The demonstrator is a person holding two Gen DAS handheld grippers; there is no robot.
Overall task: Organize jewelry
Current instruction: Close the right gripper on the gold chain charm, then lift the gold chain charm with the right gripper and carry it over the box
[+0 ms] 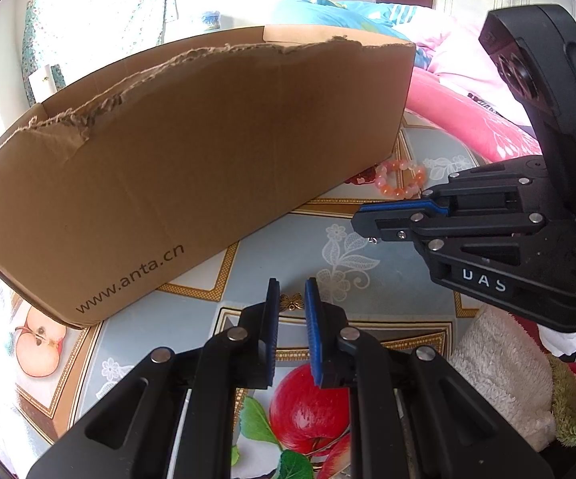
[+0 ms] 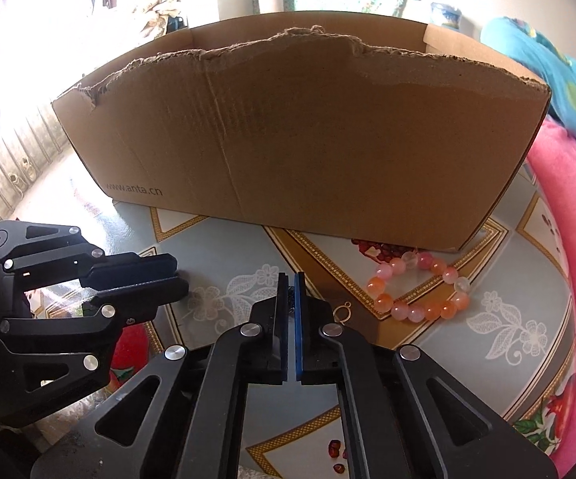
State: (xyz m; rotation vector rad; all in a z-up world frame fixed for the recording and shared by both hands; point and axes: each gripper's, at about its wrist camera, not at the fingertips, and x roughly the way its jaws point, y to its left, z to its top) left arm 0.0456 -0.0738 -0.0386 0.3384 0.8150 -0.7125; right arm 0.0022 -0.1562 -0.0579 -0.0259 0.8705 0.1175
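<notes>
In front of the cardboard box (image 2: 288, 127), the right gripper (image 2: 291, 291) is pinched shut on what seems a thin dark chain (image 2: 290, 299). The chain should be raised slowly over the box's torn rim. The left gripper (image 1: 291, 299) is barely parted and nothing is held in it.

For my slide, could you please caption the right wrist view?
Shut right hand-held gripper before a torn cardboard box, beaded bracelet alongside.

Strong daylight came from behind the cardboard box (image 1: 192, 167), blowing out the bkgd; its near wall lay in shade. Glare on the surface (image 2: 100, 215). Fisheye bent edges, corners black.
</notes>
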